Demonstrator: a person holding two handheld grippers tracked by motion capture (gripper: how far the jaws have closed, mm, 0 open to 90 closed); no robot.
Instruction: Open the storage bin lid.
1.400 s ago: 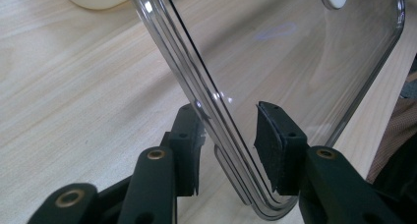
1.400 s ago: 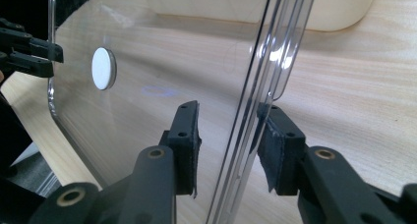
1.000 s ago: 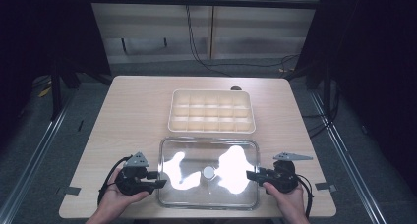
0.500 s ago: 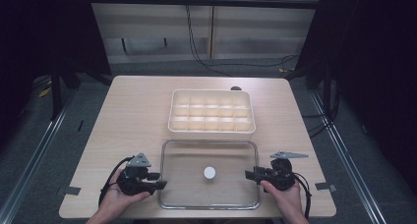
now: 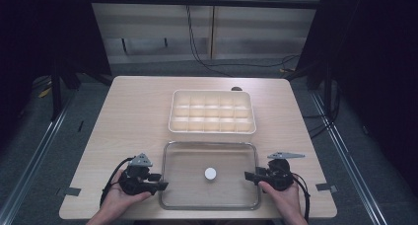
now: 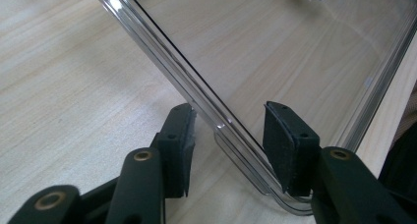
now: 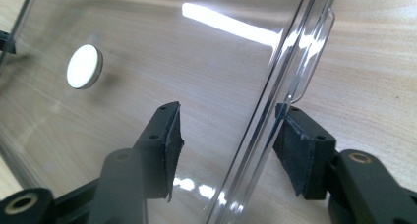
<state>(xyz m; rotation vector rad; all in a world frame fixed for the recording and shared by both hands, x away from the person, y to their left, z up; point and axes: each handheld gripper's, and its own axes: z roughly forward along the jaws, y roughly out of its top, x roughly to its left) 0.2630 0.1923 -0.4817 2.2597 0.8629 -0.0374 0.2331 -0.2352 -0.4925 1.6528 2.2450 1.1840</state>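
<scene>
A clear plastic lid [image 5: 187, 161] lies flat on the table near the front edge, with a small white round disc [image 5: 210, 173] at its middle. My left gripper [image 5: 158, 182] is at the lid's left rim [image 6: 196, 94] and stands open [image 6: 228, 140], one jaw on each side of the rim. At the lid's right rim [image 7: 275, 81], beside a small tab [image 7: 314, 52], my right gripper [image 5: 249, 175] also stands open [image 7: 228, 143] astride the edge. The disc [image 7: 84, 67] lies further in. Neither pair of pads presses the plastic.
A cream box [image 5: 212, 111] with several empty compartments stands just behind the lid, mid-table. The wooden table [image 5: 133, 116] has bare room left and right of the box. Tape marks [image 5: 325, 187] sit near the front corners. Cables trail from both grippers.
The strong white glare on the lid a second ago has gone, as if the lid settled flat. Both grippers stay at its left and right rims, hardly moved.
</scene>
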